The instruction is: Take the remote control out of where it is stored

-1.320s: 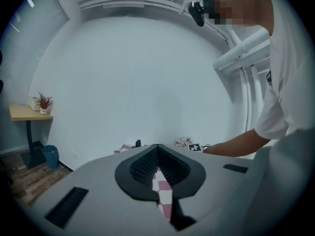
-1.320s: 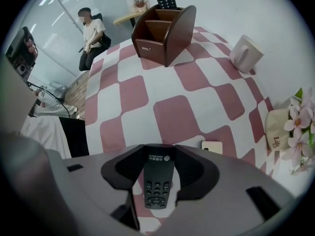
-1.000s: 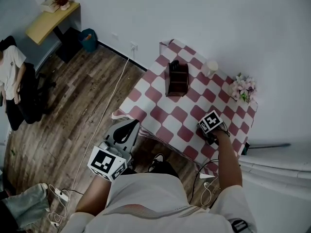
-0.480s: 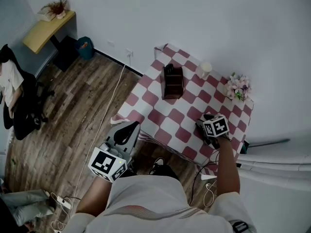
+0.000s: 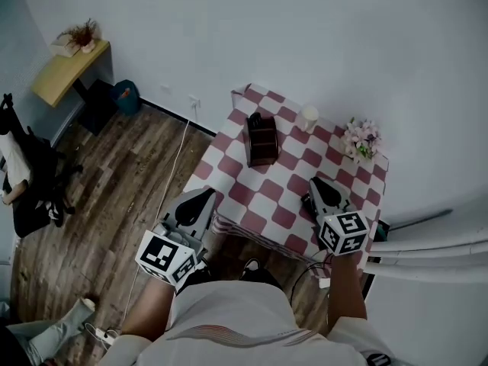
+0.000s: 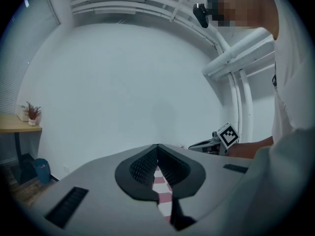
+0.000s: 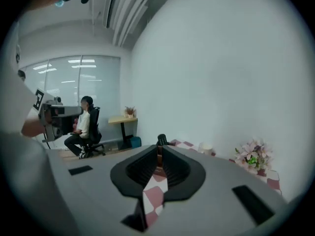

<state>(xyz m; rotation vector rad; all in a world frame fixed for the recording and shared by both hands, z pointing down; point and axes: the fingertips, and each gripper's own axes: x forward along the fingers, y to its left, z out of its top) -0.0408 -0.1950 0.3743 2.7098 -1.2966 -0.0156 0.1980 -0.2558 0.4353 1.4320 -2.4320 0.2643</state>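
Both grippers were held off the table (image 5: 284,198), which carried a red-and-white check cloth and stood against the white wall. The left gripper (image 5: 208,193) hung over the wooden floor just beside the table's near-left edge. In its own view its jaws were together at the tips, with nothing between them; only a sliver of check cloth showed through the slit behind the tips. The right gripper (image 5: 318,183) sat over the near-right part of the table, pointing across the cloth toward the wall. Its jaws had just been closing and in its own view now met at the tips, with nothing caught between them. A brown wooden holder (image 5: 261,139) stood upright on the far-left part of the cloth, well apart from both grippers. The remote control (image 7: 161,140) was still stored in it: in the right gripper view its dark rounded top stuck up above the holder, right over the jaw tips. In the head view it could not be told from the holder's dark inside. A white cup (image 5: 308,118) stood beside the holder toward the wall, and a bunch of pale flowers (image 5: 361,138) was at the far-right corner. A person (image 7: 83,127) sat on an office chair across the room, near a yellow desk (image 5: 65,71).
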